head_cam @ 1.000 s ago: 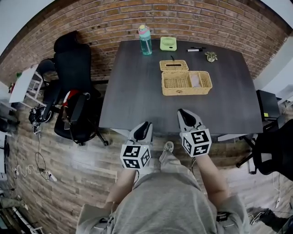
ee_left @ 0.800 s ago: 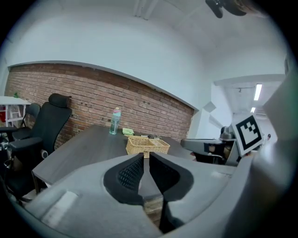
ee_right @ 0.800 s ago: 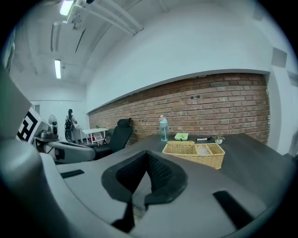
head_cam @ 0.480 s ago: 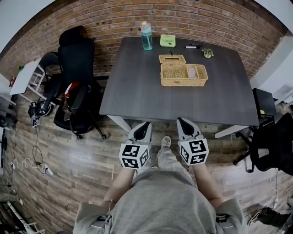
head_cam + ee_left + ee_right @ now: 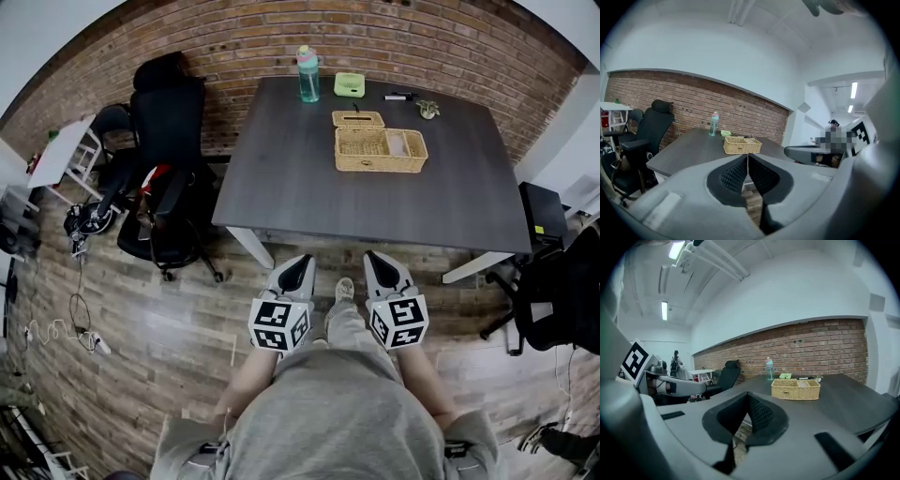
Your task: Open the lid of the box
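Observation:
A wicker box (image 5: 381,150) stands on the far half of the dark table (image 5: 319,197), its top showing open compartments. Right behind it lies a smaller flat wicker piece (image 5: 358,119) with a dark knob. Both show small in the left gripper view as the box (image 5: 742,145) and in the right gripper view as the box (image 5: 795,389). My left gripper (image 5: 293,269) and right gripper (image 5: 380,262) hang side by side over the floor, short of the table's near edge and far from the box. Both are shut with nothing between the pads; the left jaws have just come together.
A teal bottle (image 5: 307,73), a green item (image 5: 349,85), a pen (image 5: 401,96) and a small ornament (image 5: 429,110) sit along the table's far edge. A black office chair (image 5: 169,122) stands at the left, another dark chair (image 5: 562,300) at the right. A brick wall lies behind.
The table has slid away from me; both grippers now hang over the wooden floor instead of the table's edge. The left jaws have closed.

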The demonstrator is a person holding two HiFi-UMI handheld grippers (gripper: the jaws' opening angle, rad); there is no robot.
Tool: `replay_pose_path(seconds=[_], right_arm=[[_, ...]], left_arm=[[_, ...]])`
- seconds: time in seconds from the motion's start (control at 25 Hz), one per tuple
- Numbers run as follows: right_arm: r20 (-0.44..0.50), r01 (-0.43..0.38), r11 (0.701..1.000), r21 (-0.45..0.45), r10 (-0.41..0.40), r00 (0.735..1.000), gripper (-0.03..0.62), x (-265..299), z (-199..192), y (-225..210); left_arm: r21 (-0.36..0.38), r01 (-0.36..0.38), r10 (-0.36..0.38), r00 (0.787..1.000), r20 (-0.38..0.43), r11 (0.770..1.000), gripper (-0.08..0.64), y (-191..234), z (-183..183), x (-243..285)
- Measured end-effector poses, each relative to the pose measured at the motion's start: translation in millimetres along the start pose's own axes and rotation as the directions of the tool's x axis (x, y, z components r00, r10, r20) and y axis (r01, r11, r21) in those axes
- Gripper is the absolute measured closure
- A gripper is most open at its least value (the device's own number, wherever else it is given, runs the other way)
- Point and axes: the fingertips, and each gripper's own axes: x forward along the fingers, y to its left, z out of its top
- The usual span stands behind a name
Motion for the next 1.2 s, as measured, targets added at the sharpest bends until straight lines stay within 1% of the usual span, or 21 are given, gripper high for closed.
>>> replay_pose_path(seconds=[0.2,0.4,0.68,1.2], right_arm=[[0.003,-0.003,1.000,0.007,0.003,1.000,0.588,-5,-2,3],[0.005,0.011,1.000,-0.012,-0.011,1.000,0.589,-8,1,3],[0.015,0.014,1.000,0.006,-0.014,1.000,0.589,-11,3,-1],[0.023,0.014,1.000,0.012,-0.015,1.000,0.589,-15,3,-8]], left_arm=[[0.000,-0.002,0.002,1.000,0.003,1.000,0.537,-2,-1,-7],[0.000,0.000,0.000,1.000,-0.002,1.000,0.537,-5,-1,-8],[-0.005,-0.003,0.003,1.000,-0.003,1.000,0.537,-8,-1,-7],[-0.014,-0.004,0.004,1.000,-0.009,1.000,0.537,-12,-5,-3]])
